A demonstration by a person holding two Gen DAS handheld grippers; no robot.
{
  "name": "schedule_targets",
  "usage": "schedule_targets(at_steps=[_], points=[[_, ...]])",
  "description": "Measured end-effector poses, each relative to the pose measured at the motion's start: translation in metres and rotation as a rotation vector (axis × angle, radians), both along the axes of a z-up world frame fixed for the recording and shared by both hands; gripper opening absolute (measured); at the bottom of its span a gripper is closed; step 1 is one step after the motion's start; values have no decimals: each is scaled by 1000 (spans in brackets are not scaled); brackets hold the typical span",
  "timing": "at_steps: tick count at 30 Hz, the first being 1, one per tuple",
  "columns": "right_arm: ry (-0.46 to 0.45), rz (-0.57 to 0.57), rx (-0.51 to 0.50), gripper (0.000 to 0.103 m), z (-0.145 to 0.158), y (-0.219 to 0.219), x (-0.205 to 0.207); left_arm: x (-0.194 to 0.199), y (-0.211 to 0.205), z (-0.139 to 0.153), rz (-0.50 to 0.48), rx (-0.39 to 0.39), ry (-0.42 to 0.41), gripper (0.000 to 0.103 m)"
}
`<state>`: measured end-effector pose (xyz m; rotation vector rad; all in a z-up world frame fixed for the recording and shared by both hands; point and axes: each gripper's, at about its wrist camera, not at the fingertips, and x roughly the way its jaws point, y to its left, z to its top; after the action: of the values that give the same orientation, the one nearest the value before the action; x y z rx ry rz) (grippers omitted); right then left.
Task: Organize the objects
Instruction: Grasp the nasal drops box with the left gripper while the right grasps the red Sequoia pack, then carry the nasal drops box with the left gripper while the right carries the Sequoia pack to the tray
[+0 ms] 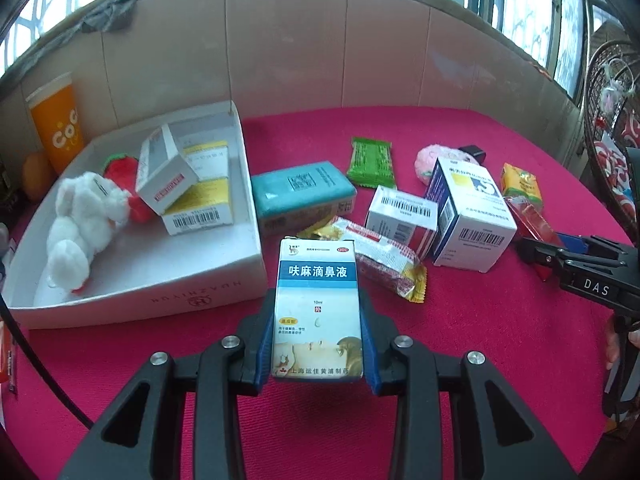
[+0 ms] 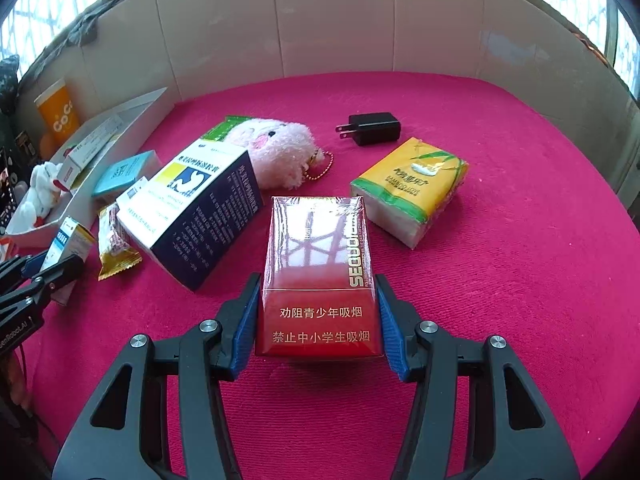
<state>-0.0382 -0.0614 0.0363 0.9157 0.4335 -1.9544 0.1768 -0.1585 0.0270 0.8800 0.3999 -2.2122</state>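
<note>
My left gripper (image 1: 318,344) is shut on a blue-and-white nose-drop box (image 1: 318,308), its blue pads pressing both long sides just above the pink cloth. My right gripper (image 2: 318,328) is shut on a red cigarette pack (image 2: 318,280) in clear wrap. In the left wrist view the right gripper (image 1: 560,256) shows at the right edge with the red pack (image 1: 532,216). The right wrist view shows the left gripper (image 2: 48,268) at the left edge holding the nose-drop box (image 2: 66,242). A white tray (image 1: 224,280) at left holds a white plush (image 1: 84,216), a strawberry toy and medicine boxes (image 1: 192,184).
Scattered on the pink cloth are a teal box (image 1: 300,192), a green wafer pack (image 1: 370,162), a red-gold snack bar (image 1: 384,256), two white medicine boxes (image 1: 468,216), a pink plush (image 2: 276,148), a black charger (image 2: 372,128) and a yellow tissue pack (image 2: 412,188). An orange cup (image 1: 56,124) stands behind the tray.
</note>
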Motion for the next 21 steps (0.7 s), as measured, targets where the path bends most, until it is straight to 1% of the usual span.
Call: schedule_targets(at_steps=[6, 9, 21], points=[[25, -16, -56, 53, 8, 9, 1, 4, 8, 8, 11, -64, 22, 36], [34, -23, -68, 54, 10, 11, 2, -1, 10, 9, 15, -76, 27, 36], [86, -46, -111, 54, 18, 19, 7, 7, 10, 13, 37, -97, 58, 36]])
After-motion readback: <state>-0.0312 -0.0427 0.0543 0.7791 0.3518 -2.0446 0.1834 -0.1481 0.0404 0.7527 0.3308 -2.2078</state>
